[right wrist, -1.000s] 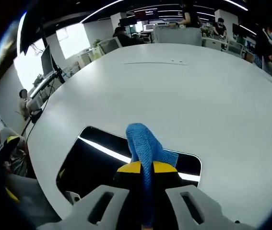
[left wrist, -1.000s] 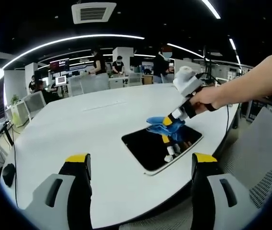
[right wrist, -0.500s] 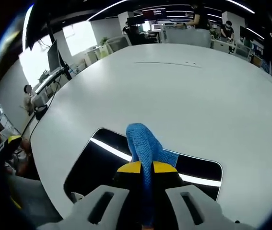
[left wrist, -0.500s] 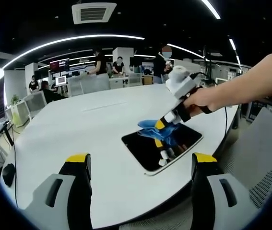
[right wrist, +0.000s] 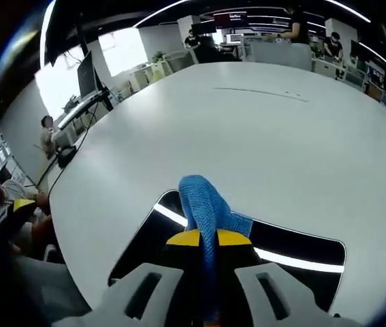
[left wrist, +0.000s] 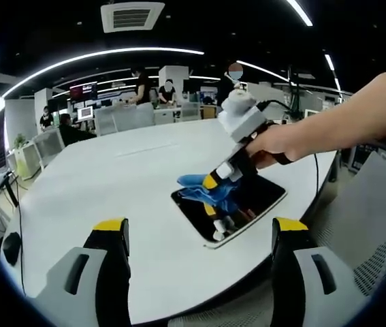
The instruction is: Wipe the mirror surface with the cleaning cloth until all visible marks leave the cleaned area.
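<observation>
Mid-wipe. A person's hand is holding the right gripper, its jaws pinching the blue cleaning cloth and pressing it onto the dark mirror, which is lying flat on the white table near its right edge. The cloth is sitting at the mirror's far-left end. The left gripper is hovering near the table's edge, jaws spread and holding nothing. No marks are discernible; the next stroke probably calls for sweeping back across the uncovered glass.
</observation>
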Demonstrator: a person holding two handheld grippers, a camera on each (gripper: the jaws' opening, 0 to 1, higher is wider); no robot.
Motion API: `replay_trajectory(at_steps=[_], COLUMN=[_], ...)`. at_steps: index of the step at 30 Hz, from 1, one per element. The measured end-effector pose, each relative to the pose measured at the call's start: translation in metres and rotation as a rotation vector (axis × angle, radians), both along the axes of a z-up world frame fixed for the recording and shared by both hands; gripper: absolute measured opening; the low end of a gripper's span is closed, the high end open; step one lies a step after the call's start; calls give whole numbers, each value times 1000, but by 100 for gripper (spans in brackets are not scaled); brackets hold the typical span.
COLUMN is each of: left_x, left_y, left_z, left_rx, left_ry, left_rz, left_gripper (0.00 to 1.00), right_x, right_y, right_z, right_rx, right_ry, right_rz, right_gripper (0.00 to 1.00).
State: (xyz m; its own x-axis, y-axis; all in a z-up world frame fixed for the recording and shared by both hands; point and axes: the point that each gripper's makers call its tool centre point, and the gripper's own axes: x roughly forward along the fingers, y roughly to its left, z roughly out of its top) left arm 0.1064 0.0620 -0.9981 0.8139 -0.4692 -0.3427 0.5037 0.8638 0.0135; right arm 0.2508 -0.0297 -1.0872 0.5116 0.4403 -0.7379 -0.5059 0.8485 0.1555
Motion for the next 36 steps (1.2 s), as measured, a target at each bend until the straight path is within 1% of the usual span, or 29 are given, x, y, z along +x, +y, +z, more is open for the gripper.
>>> replay_trajectory(at_steps=[7, 10, 18, 26, 34, 36], left_x=[-1, -1, -2, -1, -1, -1], left_y=[0, 0, 0, 0, 0, -1], left_z=[0, 0, 0, 1, 1, 1], left_rx=[-1, -2, -3, -4, -4, -4], left_ry=[1, 1, 2, -4, -2, -1], left_rz=[-2, -3, -6, -3, -5, -6], left_gripper=[84, 84, 84, 85, 85, 85], right_x=[-2, -3, -5, -8, -5, -5], right_y=[13, 19, 32, 47, 48, 48], right_z=[0, 1, 2, 2, 0, 0], right_rx=[-10, -2, -23, -28, -38, -47], right_ry=[1, 5, 1, 2, 3, -6], right_rz=[32, 43, 81, 114, 129, 138], right_gripper=[0, 0, 0, 0, 0, 0])
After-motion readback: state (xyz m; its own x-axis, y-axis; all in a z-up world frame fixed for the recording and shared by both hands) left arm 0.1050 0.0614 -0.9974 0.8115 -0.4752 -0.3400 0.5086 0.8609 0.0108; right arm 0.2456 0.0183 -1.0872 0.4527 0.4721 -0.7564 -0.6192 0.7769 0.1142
